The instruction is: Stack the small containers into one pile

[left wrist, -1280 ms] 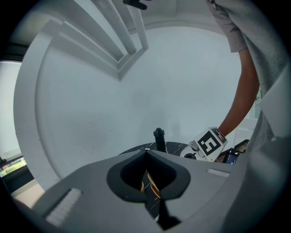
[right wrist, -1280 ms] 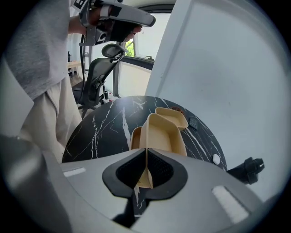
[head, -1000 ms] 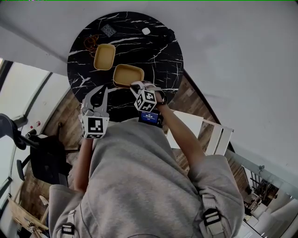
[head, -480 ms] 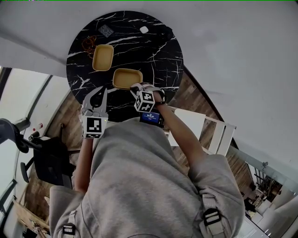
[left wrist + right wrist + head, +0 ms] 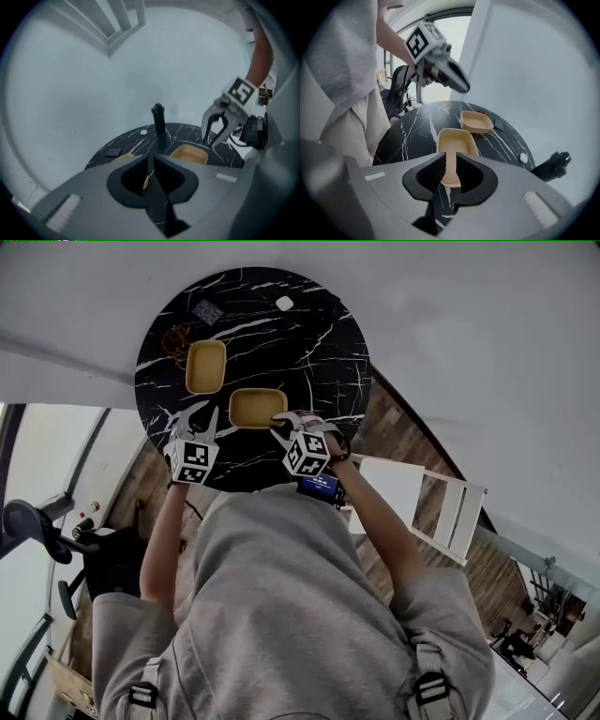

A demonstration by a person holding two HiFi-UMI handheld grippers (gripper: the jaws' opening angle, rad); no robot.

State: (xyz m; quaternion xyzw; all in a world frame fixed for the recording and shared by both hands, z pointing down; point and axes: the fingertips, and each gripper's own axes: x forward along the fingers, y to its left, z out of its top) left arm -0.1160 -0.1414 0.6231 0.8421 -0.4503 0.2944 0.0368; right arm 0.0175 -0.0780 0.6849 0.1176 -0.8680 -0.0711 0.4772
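Black marble table [image 5: 309, 362] with white veins stands over a wooden floor [image 5: 394, 442] in the head view; two tan rectangular containers lie on it, both empty, the far container [image 5: 205, 367] apart from the near container [image 5: 257, 407]; the left gripper [image 5: 202, 413] hangs at the table's edge; the right gripper [image 5: 281, 423] is at the near container's end.

Left gripper view: its jaws are almost together, holding nothing; a black post [image 5: 158, 119] stands at the table's far edge.

Right gripper view: its jaws have just been opening; the near container's rim lies in the gap, not pressed.
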